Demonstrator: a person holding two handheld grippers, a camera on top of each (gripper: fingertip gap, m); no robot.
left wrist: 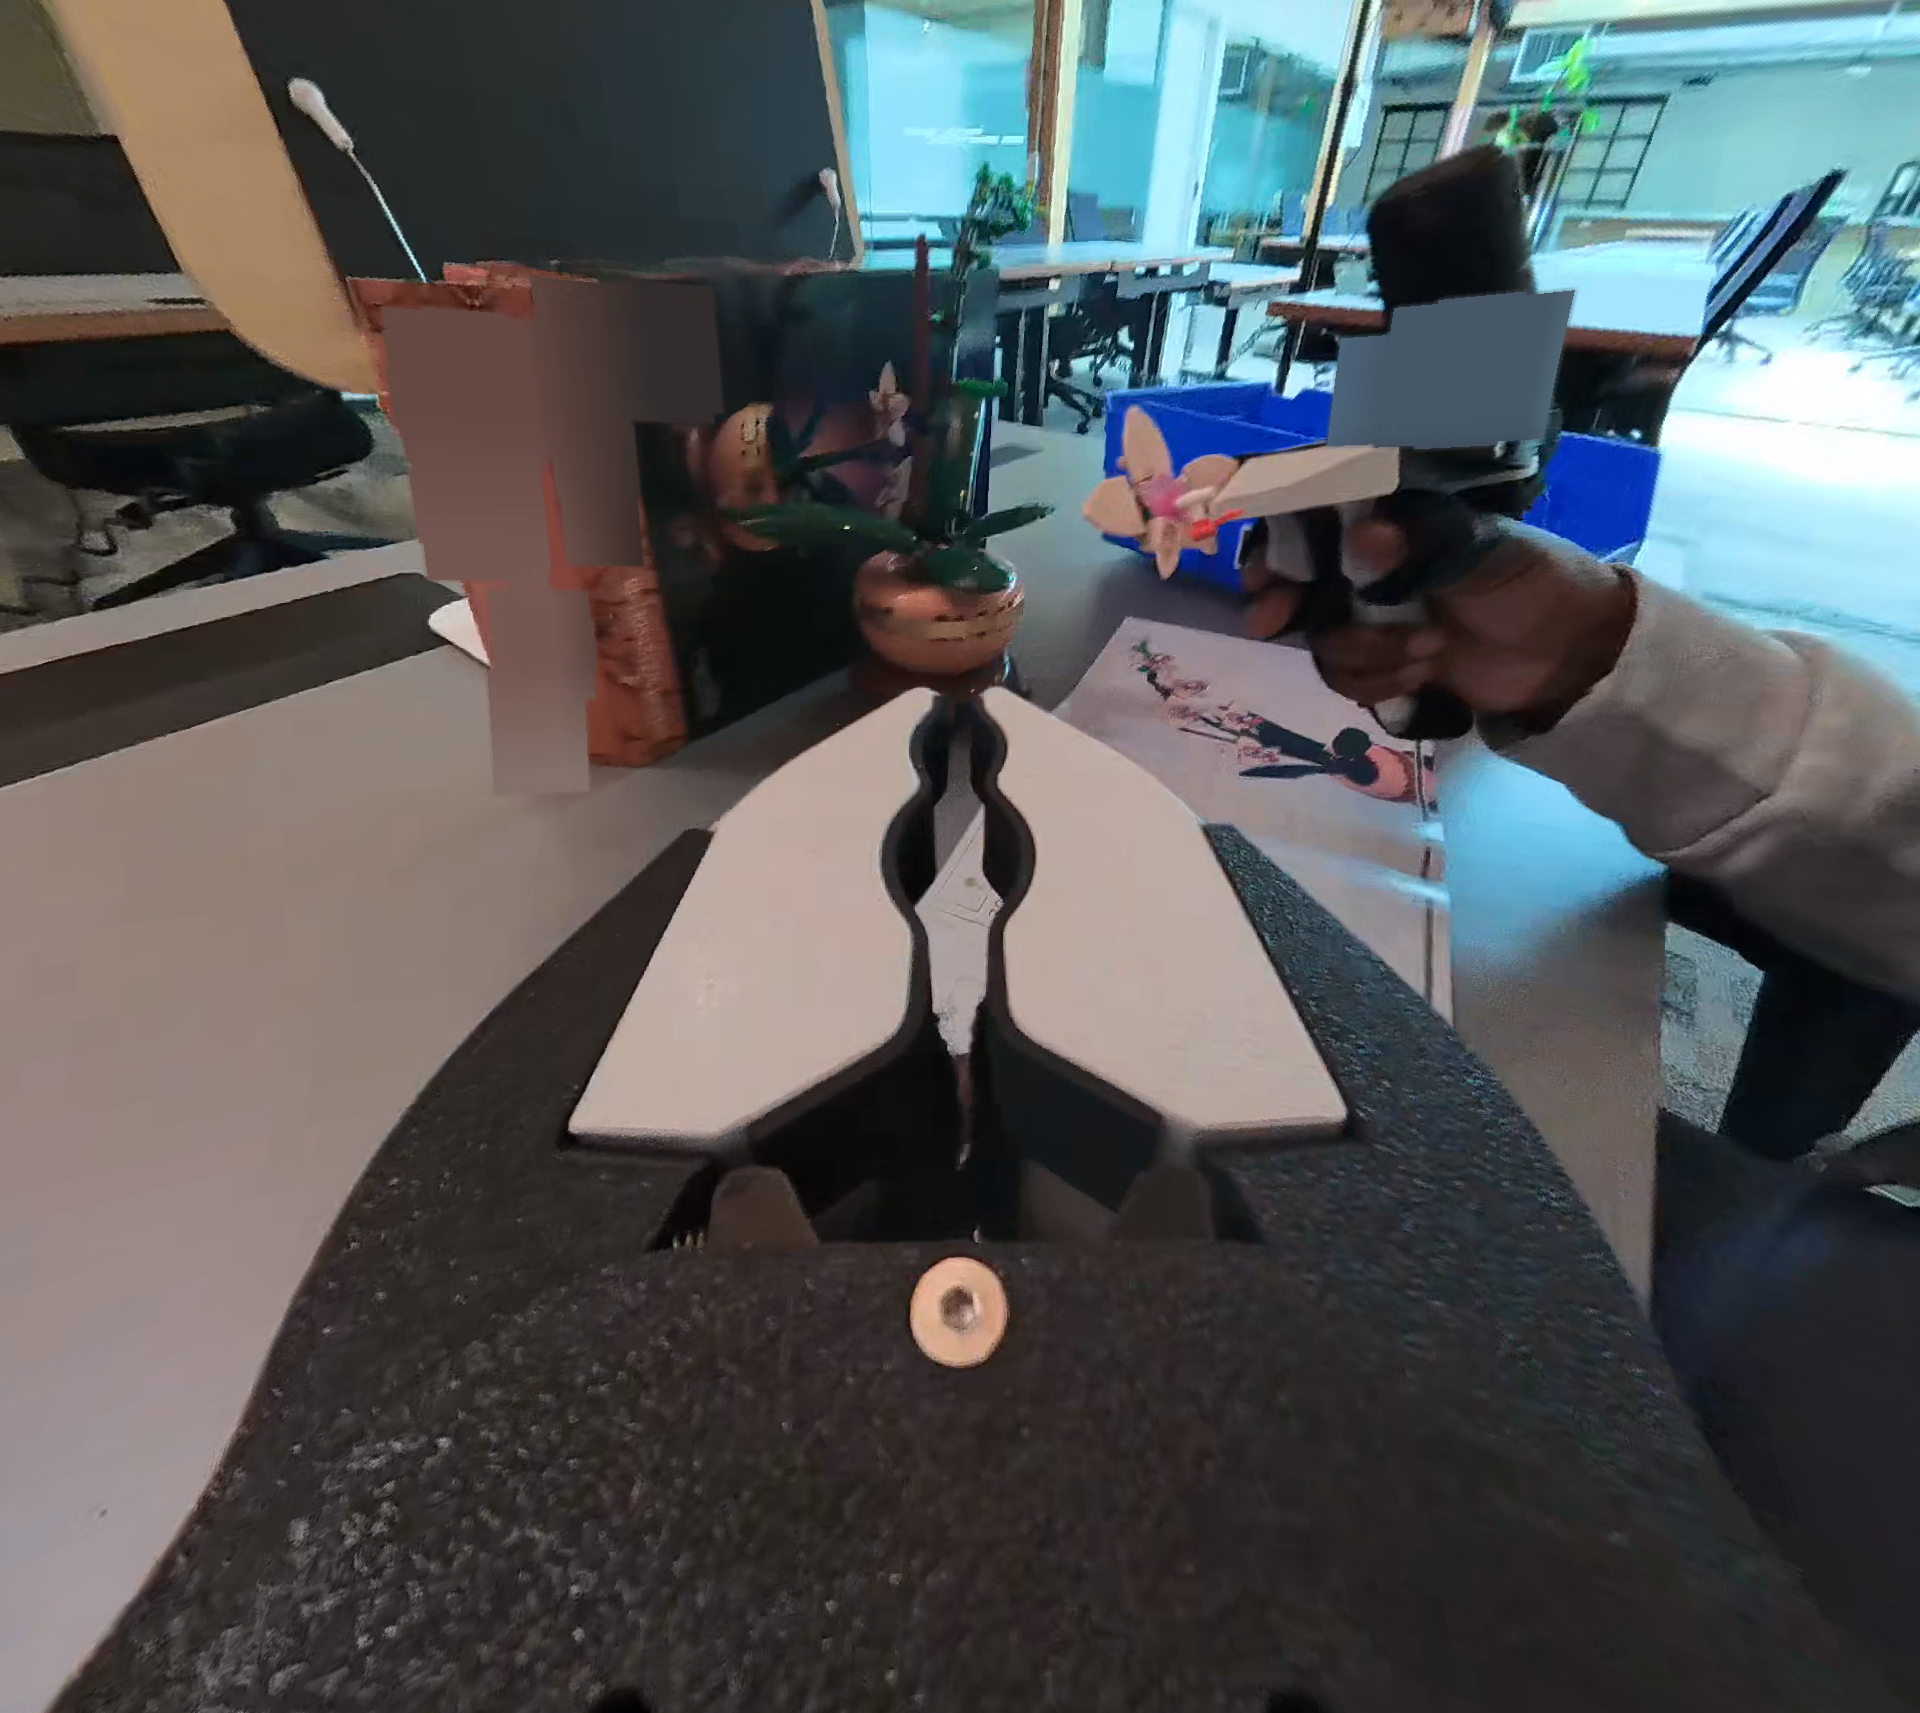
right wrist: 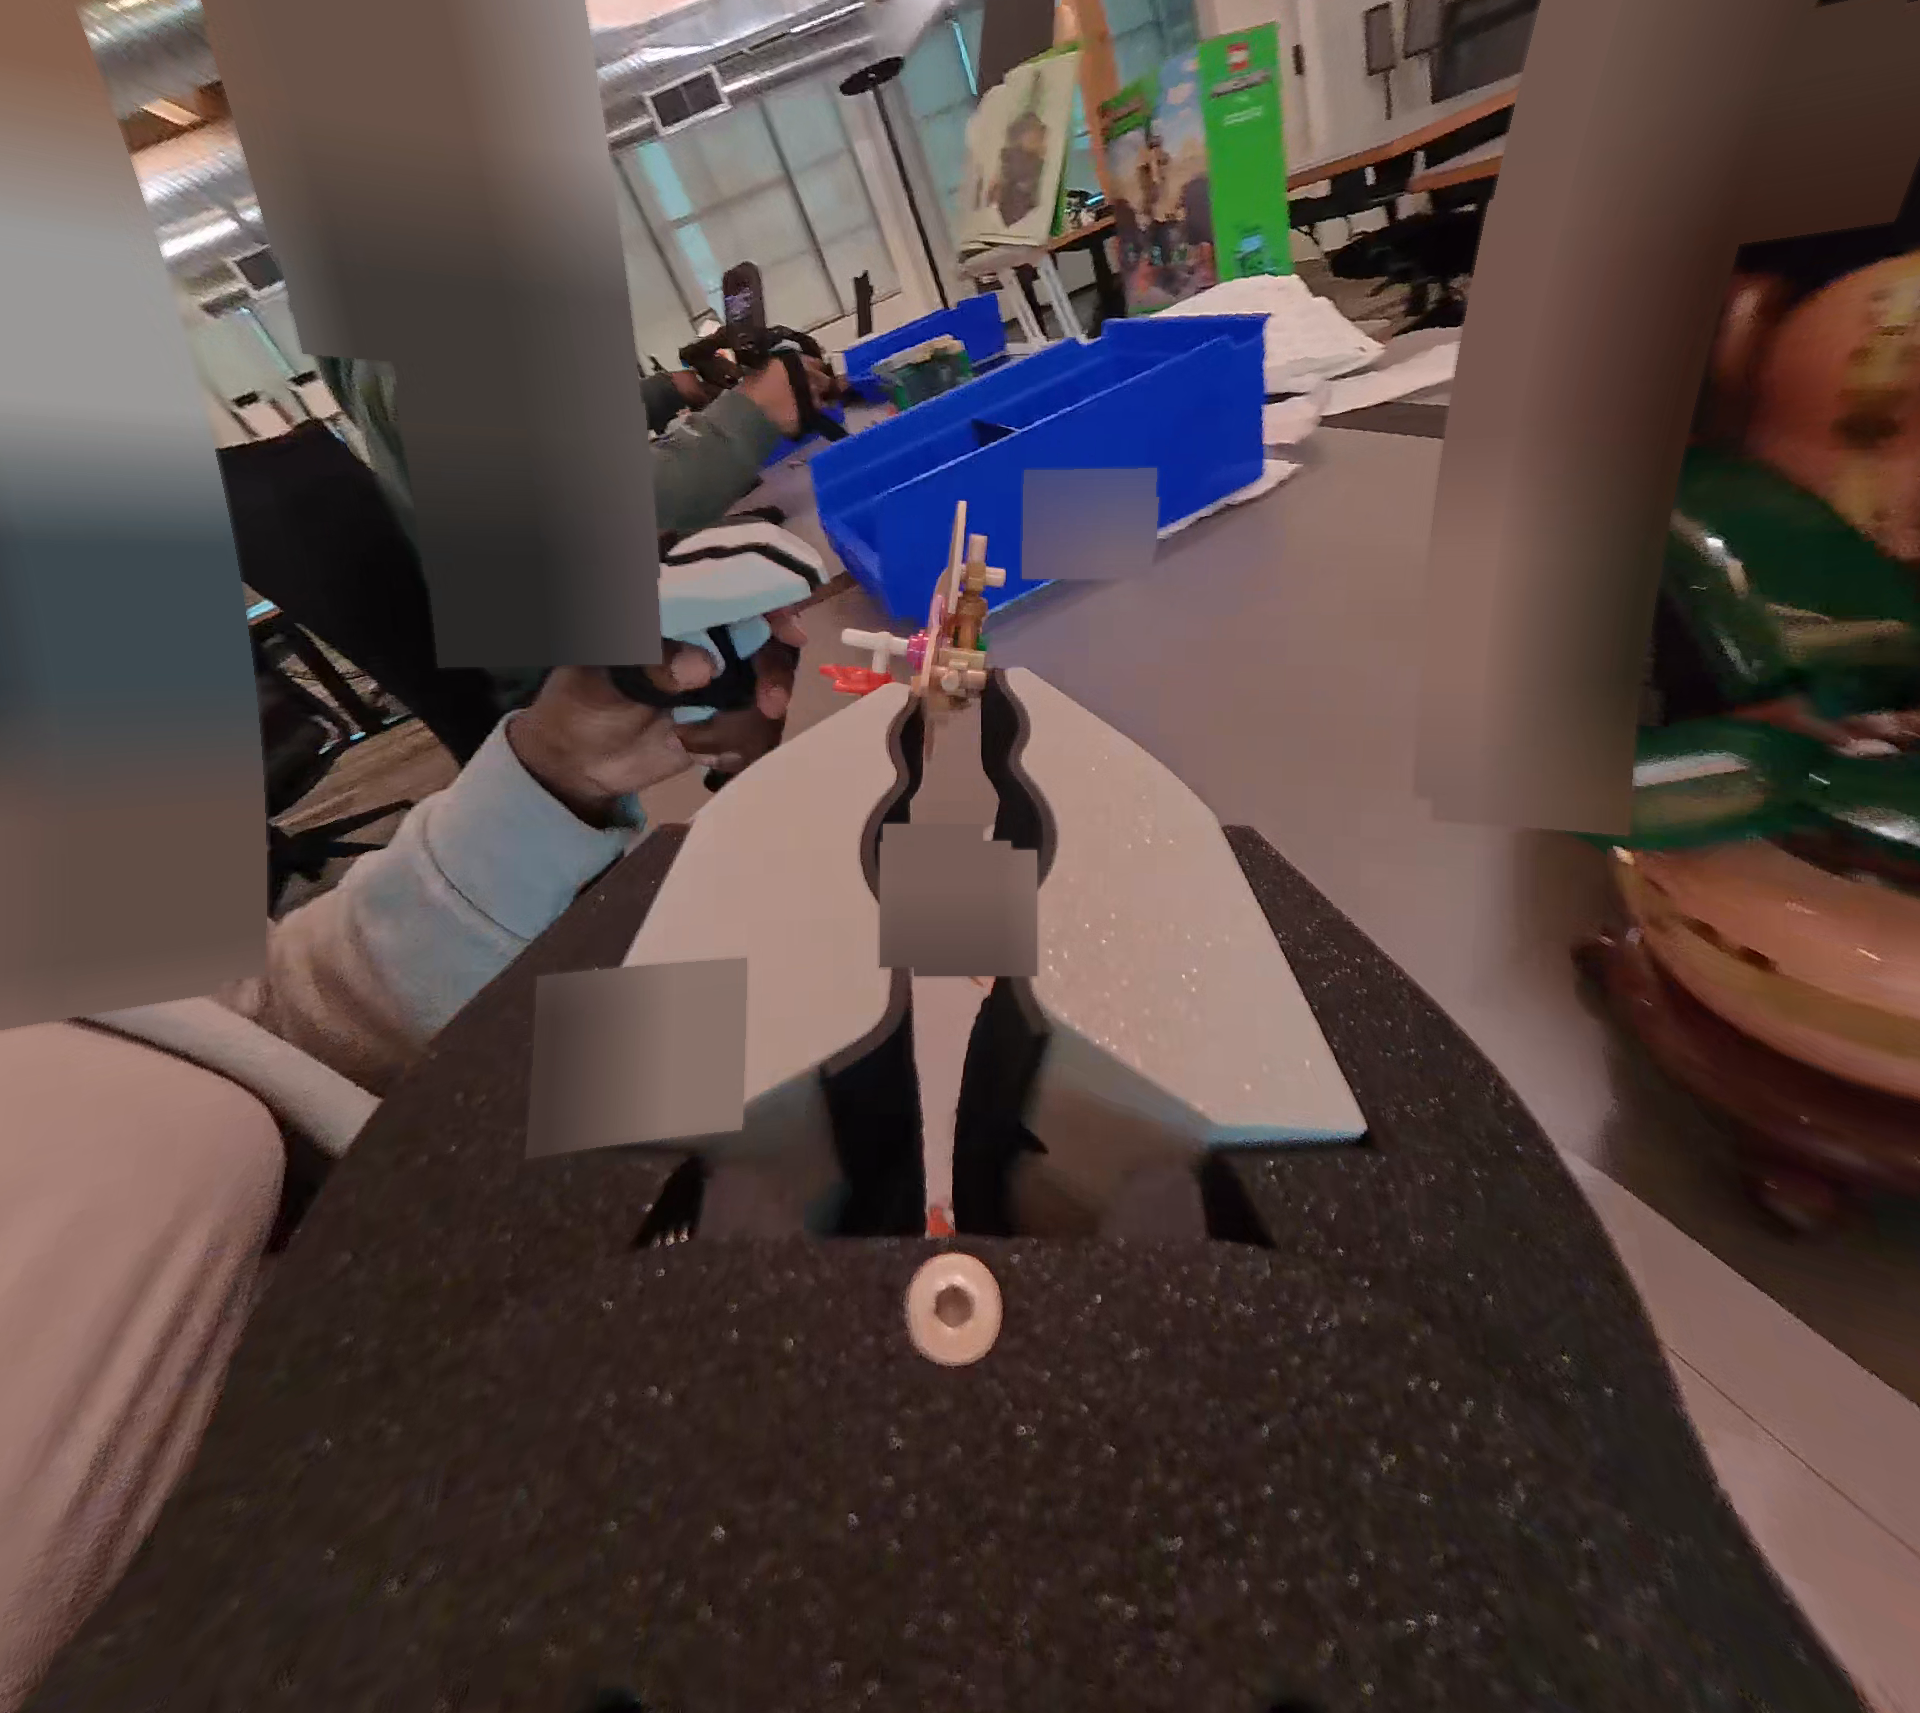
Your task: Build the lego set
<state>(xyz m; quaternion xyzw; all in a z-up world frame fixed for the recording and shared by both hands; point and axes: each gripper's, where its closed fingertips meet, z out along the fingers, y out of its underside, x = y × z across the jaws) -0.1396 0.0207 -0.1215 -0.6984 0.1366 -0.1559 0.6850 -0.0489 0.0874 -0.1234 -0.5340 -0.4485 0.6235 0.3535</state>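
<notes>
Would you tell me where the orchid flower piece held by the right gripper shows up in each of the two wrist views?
Left wrist view: the flower piece sits right of centre, held in the air at the right gripper tips, in front of the blue bin.
Right wrist view: the flower piece is at centre, just beyond the fingertips.
Shared landmark: the blue bin.

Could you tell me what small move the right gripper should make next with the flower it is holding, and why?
Probably carry the flower left toward the upright stem of the potted plant. The right gripper is shut on it, in the air to the right of the plant, while the left gripper sits shut at the pot's base, seemingly steadying it.
</notes>
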